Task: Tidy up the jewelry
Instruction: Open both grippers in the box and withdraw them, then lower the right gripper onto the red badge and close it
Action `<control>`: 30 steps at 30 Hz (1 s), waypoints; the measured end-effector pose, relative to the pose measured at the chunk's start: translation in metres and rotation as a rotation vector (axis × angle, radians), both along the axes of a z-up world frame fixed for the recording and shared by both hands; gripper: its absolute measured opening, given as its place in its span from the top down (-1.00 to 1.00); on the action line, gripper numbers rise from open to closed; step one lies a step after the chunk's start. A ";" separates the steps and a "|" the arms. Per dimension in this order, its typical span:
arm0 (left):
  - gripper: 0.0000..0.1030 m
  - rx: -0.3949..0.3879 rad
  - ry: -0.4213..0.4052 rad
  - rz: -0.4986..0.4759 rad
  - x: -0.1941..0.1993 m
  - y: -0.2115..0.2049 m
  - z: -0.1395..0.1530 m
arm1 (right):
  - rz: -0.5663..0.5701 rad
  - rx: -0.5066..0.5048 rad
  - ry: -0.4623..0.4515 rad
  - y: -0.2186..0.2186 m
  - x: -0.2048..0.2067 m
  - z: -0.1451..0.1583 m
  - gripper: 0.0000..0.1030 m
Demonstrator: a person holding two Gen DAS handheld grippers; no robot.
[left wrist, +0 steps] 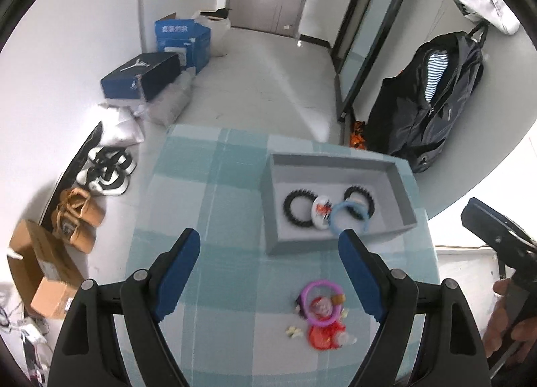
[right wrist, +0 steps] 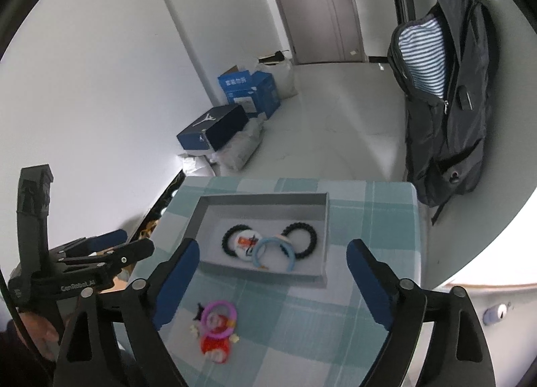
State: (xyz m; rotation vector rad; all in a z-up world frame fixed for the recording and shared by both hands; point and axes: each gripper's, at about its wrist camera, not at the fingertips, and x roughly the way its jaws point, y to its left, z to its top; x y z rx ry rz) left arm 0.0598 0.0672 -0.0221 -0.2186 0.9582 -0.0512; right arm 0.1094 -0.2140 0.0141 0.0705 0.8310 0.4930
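A grey tray (left wrist: 399,192) (right wrist: 322,239) on the checked table holds two black spiky rings (left wrist: 298,208) (right wrist: 302,239), a white disc (left wrist: 322,211) (right wrist: 244,242) and a light blue ring (left wrist: 349,216) (right wrist: 273,251). On the cloth in front of it lie a purple ring (left wrist: 319,301) (right wrist: 220,318), red ornaments (left wrist: 324,336) (right wrist: 214,345) and a small pale piece (left wrist: 292,331). My left gripper (left wrist: 268,269) is open and empty above the cloth, with the pile beside its right finger. My right gripper (right wrist: 272,279) is open and empty, over the tray's near edge.
The table's teal checked cloth (left wrist: 218,202) (right wrist: 369,212) ends at edges on the left and far side. Shoes (left wrist: 107,169) and boxes (left wrist: 141,76) sit on the floor at left. A dark backpack (left wrist: 433,102) (right wrist: 446,102) hangs right of the table.
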 end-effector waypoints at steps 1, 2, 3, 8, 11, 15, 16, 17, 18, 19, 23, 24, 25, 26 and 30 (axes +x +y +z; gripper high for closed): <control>-0.58 -0.011 0.004 0.007 -0.005 0.002 -0.003 | 0.000 0.003 0.002 0.001 -0.003 0.000 -0.82; -0.58 -0.018 0.006 0.014 -0.011 0.003 -0.005 | 0.002 0.008 0.005 0.002 -0.008 -0.002 -0.83; -0.58 -0.026 0.005 0.023 -0.016 0.004 -0.006 | 0.006 0.011 0.008 0.003 -0.014 -0.003 -0.84; -0.58 0.007 -0.011 0.028 -0.043 -0.003 -0.010 | 0.046 -0.003 0.009 0.012 -0.042 -0.011 -0.85; -0.58 0.013 0.011 0.037 -0.051 -0.003 -0.017 | 0.069 -0.011 0.014 0.017 -0.055 -0.017 -0.85; -0.59 0.008 0.011 0.047 -0.061 -0.002 -0.020 | 0.066 -0.043 0.042 0.022 -0.066 -0.029 -0.85; -0.59 0.023 -0.001 0.052 -0.065 -0.002 -0.020 | 0.061 -0.038 0.053 0.023 -0.069 -0.031 -0.85; -0.59 0.032 -0.007 0.054 -0.068 -0.003 -0.020 | 0.056 -0.023 0.068 0.023 -0.071 -0.034 -0.85; -0.62 0.040 -0.010 0.055 -0.071 -0.002 -0.022 | 0.051 -0.011 0.078 0.023 -0.075 -0.036 -0.85; -0.65 0.051 -0.009 0.051 -0.073 -0.002 -0.024 | 0.048 -0.010 0.084 0.023 -0.077 -0.039 -0.85; -0.66 0.079 0.012 0.039 -0.079 0.008 -0.035 | 0.072 -0.043 0.125 0.032 -0.085 -0.057 -0.85; -0.66 0.073 0.020 0.044 -0.080 0.012 -0.038 | 0.080 -0.053 0.126 0.033 -0.085 -0.059 -0.85; -0.66 0.072 0.025 0.050 -0.083 0.015 -0.040 | 0.091 -0.063 0.129 0.035 -0.086 -0.063 -0.85; -0.66 0.070 0.035 0.055 -0.084 0.019 -0.043 | 0.096 -0.070 0.132 0.035 -0.087 -0.066 -0.83; -0.67 0.060 0.038 0.050 -0.087 0.024 -0.046 | 0.112 -0.105 0.163 0.038 -0.092 -0.083 -0.83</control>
